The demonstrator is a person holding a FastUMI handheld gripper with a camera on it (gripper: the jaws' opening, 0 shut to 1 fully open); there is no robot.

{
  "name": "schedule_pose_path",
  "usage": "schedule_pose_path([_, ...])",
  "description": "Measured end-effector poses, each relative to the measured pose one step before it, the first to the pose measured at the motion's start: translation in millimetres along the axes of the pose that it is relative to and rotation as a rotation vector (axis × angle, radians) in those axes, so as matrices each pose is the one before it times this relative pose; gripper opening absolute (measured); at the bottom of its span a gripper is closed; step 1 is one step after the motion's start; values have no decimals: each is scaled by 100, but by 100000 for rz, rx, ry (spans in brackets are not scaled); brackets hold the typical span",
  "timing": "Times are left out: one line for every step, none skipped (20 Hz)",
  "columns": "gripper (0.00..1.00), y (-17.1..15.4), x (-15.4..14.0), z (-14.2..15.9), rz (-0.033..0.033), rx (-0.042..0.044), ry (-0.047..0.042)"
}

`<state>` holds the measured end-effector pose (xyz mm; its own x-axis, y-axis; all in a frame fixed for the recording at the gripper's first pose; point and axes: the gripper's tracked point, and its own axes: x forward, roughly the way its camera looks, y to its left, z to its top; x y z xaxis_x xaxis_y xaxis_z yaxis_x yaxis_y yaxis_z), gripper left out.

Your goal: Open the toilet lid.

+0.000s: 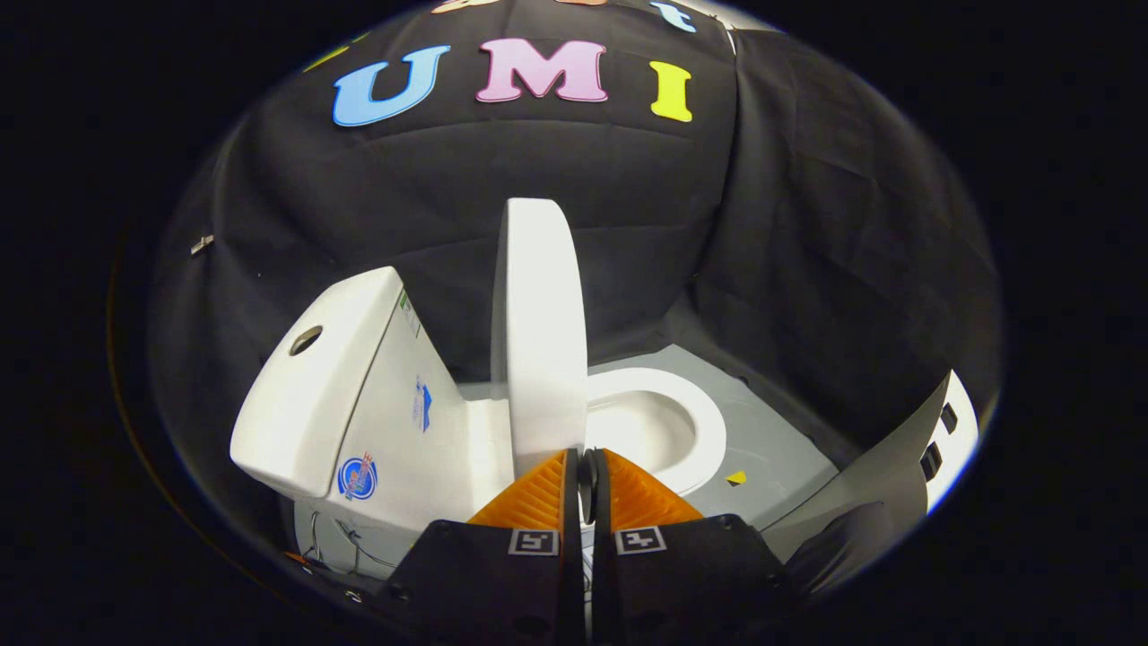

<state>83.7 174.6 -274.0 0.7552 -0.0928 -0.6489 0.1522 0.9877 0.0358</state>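
In the gripper view, nearest the camera, the gripper (581,459) has its two fingers drawn together, with only a thin slit between them. Their tips meet at the lower edge of the toilet lid (538,332). Whether they pinch that edge or merely stand against it cannot be told, since the slit looks too narrow to hold the lid's thickness.

The lid stands just ahead of the tips, raised roughly upright and seen edge-on, so it rises as a tall rounded slab straight up from the jaws. It is glossy white, smooth and thick-rimmed, with a curved top. It looks like rigid moulded plastic: stiff, fairly light, and slick to grip, turning on a hinge at the tank side. The free rim, away from the hinge, seems the best place to take hold or push, where the leverage is greatest. Pressing flat on the face would likely slip less than pinching the rounded edge.

Left of the jaws sits the tank (350,395). To their right and just beyond lies the open seat ring (695,422), with the bowl uncovered, so the lid seems close to fully open.
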Motion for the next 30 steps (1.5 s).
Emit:
schedule_pose_path([8, 923, -258, -3, 275, -1742, -1255])
schedule_pose_path([8, 886, -287, 106, 264, -1790, -1385])
schedule_pose_path([8, 883, -278, 15, 391, -1462, -1072])
schedule_pose_path([8, 897, -123, -20, 500, -1350, -1052])
schedule_pose_path([8, 870, -236, -10, 557, -1350, -922])
schedule_pose_path([8, 818, -126, -20, 601, -1595, -895])
schedule_pose_path([8, 898, -149, -22, 706, -1496, -889])
schedule_pose_path([8, 881, -173, -101, 743, -1317, -682])
schedule_pose_path([8, 904, -98, -48, 929, -1701, -509])
schedule_pose_path([9, 923, -80, -25, 1065, -1550, -355])
schedule_pose_path([9, 826, -92, -119, 1386, -916, -47])
schedule_pose_path([10, 746, -226, -81, 1567, -863, 98])
schedule_pose_path([12, 701, -130, -52, 1309, -627, 419])
schedule_pose_path([12, 448, -101, -22, 304, -693, 278])
schedule_pose_path([13, 244, -44, 2, -26, -986, 36])
schedule_pose_path([13, 88, -54, -1, -850, -1216, -174])
schedule_pose_path([13, -26, -59, 56, -373, -597, -240])
schedule_pose_path([13, 47, -37, -32, -260, -252, -234])
schedule_pose_path([13, -45, -76, 81, -56, -263, -261])
schedule_pose_path([13, -87, 203, -46, -107, 49, -294])
schedule_pose_path([14, -27, 5, 61, 289, -129, -520])
schedule_pose_path([14, -76, 255, -27, 523, -232, -429])
schedule_pose_path([15, 239, -13, -25, 2401, 591, -412])
schedule_pose_path([17, 247, -386, 100, 1725, 203, -43])
schedule_pose_path([28, -48, -124, 5, 1008, -107, -191])
schedule_pose_path([40, -108, -198, -49, 308, -989, -64])
schedule_pose_path([53, 12, -271, 164, 706, -1553, -270])
schedule_pose_path([65, 163, -150, 179, 135, -1775, -50])
schedule_pose_path([82, -347, -384, 257, -773, -1821, -753])
schedule_pose_path([99, 66, -144, 113, 676, -336, -777])
